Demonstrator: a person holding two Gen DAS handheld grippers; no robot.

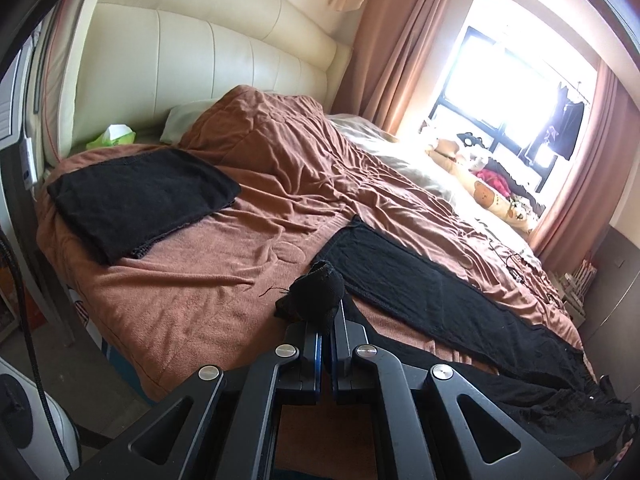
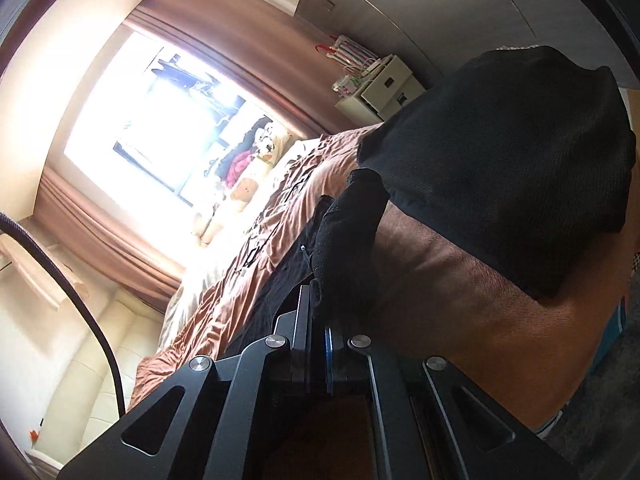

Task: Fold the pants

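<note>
Two grippers, both clamped on black pants (image 1: 440, 292), one end of the garment each. Pants stretched diagonally across the brown blanket (image 1: 224, 280), from frame centre of the left wrist view down to the lower right, where the bunched waist part droops past the bed's edge. Left gripper (image 1: 325, 322) at lower centre of that view, jaws together, pinching a bunched end of the pants just above the fingertips; a loose thread trailing to the left of the bunch. Right gripper (image 2: 318, 308) at lower centre of the right wrist view, jaws together on a strip of the same black cloth (image 2: 348, 232), with a large fold of it raised and filling the upper right of that frame.

Open blanket between the pants and a folded black garment (image 1: 140, 200) lying flat in the left half of the left wrist view, well apart from the pants. Bed's near edge along the lower left of the left wrist view, bare floor (image 1: 80, 360) below it. Rumpled ridge of blanket running from the padded headboard (image 1: 192, 52) toward centre right, beside the pants' far edge. Bright window (image 1: 516, 64) and pink curtains (image 1: 384, 40) at upper right; a green tissue pack (image 1: 112, 136) by the headboard at upper left.
</note>
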